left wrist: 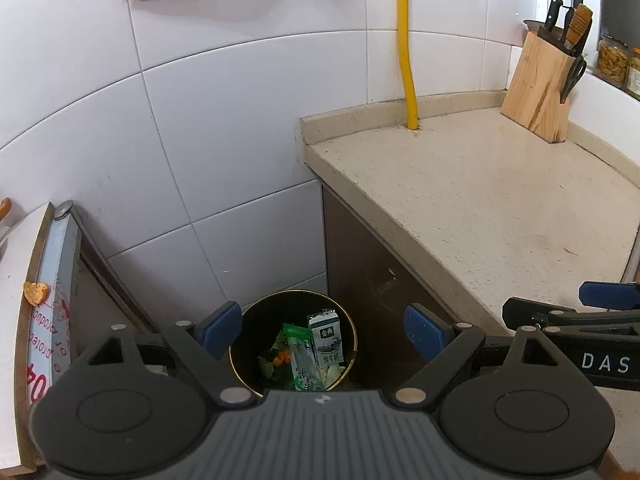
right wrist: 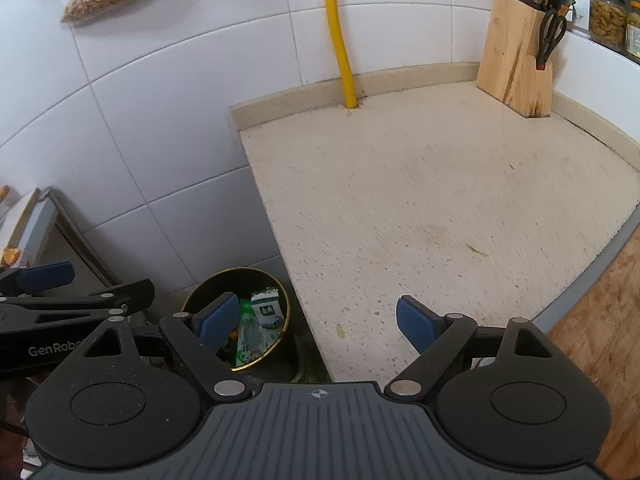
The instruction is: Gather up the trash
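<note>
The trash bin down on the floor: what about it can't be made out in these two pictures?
- Trash bin near rim, left wrist view: hidden behind the left tool's body.
- Its left side, right wrist view: covered by the right tool's blue finger.
- Milk carton print: too small to read fully.
- What lies under the green wrapper: buried.
- The bin's outside and base: out of sight from above.

Bare countertop (right wrist: 420, 208) (knife block (right wrist: 516, 60) cornered)

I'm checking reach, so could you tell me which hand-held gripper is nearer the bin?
Left. The left hand-held gripper hovers over the bin; the right hand-held gripper hangs beside it at the counter edge.
</note>
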Demonstrator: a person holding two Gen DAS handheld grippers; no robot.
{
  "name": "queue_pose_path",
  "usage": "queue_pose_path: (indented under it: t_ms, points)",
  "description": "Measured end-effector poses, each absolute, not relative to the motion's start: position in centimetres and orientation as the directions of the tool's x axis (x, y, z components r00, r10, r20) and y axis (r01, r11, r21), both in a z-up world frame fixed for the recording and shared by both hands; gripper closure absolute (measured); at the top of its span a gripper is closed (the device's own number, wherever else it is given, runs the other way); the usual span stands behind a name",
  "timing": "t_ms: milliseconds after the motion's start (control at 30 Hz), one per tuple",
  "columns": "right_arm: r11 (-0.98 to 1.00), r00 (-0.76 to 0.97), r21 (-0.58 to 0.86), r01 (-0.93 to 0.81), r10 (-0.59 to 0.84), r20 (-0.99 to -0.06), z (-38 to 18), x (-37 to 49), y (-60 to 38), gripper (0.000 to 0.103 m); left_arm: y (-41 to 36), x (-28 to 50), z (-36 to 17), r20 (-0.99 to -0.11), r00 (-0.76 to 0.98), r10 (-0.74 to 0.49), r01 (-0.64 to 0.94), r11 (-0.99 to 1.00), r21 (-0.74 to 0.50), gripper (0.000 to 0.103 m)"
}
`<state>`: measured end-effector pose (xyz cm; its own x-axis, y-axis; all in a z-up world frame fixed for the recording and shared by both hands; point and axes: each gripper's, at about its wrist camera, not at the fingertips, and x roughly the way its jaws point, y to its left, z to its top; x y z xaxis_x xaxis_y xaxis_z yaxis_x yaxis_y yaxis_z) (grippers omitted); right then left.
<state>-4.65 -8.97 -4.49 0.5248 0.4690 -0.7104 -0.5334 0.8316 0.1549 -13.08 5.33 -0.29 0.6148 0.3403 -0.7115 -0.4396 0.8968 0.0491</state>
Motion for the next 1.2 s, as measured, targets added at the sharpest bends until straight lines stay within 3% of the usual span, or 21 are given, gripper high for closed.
queue_pose_path:
  t_ms: [1200]
  points:
    - [0.807,0.497,0.172,-0.564,0.498,-0.710,-4.8,-4.8,-9.4,0.013,4.7,-14.3,0.2,-0.675,0.619,0.402,-0.466,0.879,0.096,0.018]
